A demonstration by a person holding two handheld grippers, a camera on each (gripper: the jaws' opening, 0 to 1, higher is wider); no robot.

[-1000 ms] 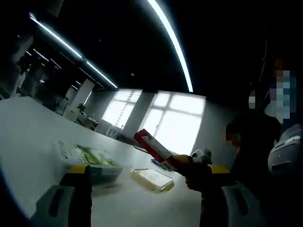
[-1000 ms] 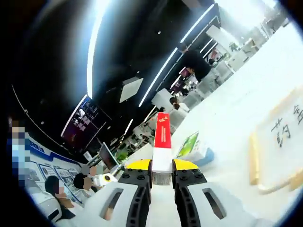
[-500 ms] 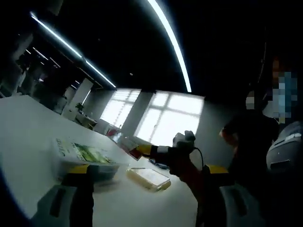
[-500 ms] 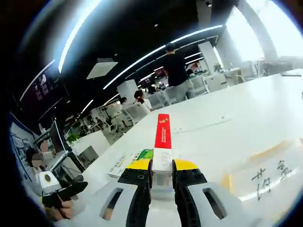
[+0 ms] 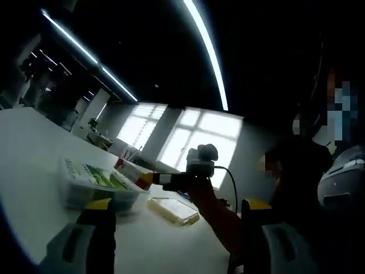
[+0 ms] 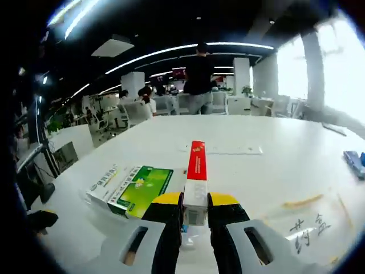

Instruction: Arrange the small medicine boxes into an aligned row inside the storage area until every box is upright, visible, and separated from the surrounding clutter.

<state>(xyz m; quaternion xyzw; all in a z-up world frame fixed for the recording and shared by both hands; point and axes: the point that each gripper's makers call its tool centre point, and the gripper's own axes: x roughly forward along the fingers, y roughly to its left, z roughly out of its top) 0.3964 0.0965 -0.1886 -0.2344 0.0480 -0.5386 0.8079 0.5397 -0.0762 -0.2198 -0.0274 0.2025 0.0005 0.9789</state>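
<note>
My right gripper (image 6: 196,201) is shut on a slim red and white medicine box (image 6: 195,171), held upright between its yellow-tipped jaws. Just left of it lie green and white medicine boxes (image 6: 138,188) flat in a clear storage container (image 6: 100,197). In the left gripper view the right gripper (image 5: 155,179) reaches in from the right and holds the red and white box (image 5: 132,170) just over the container (image 5: 94,185). My left gripper (image 5: 175,205) stands open and wide above the table, nothing between its jaws.
A clear lid (image 5: 171,209) lies flat on the white table beside the container; it carries handwriting (image 6: 308,228). A blue item (image 6: 355,162) sits at the right edge, a paper sheet (image 6: 222,149) farther back. A person (image 6: 199,80) stands beyond the table; another person (image 5: 302,171) is close.
The right gripper has carried the red and white box leftward and down to the container. Its view has tilted from the ceiling to the table. The left gripper has barely moved.
</note>
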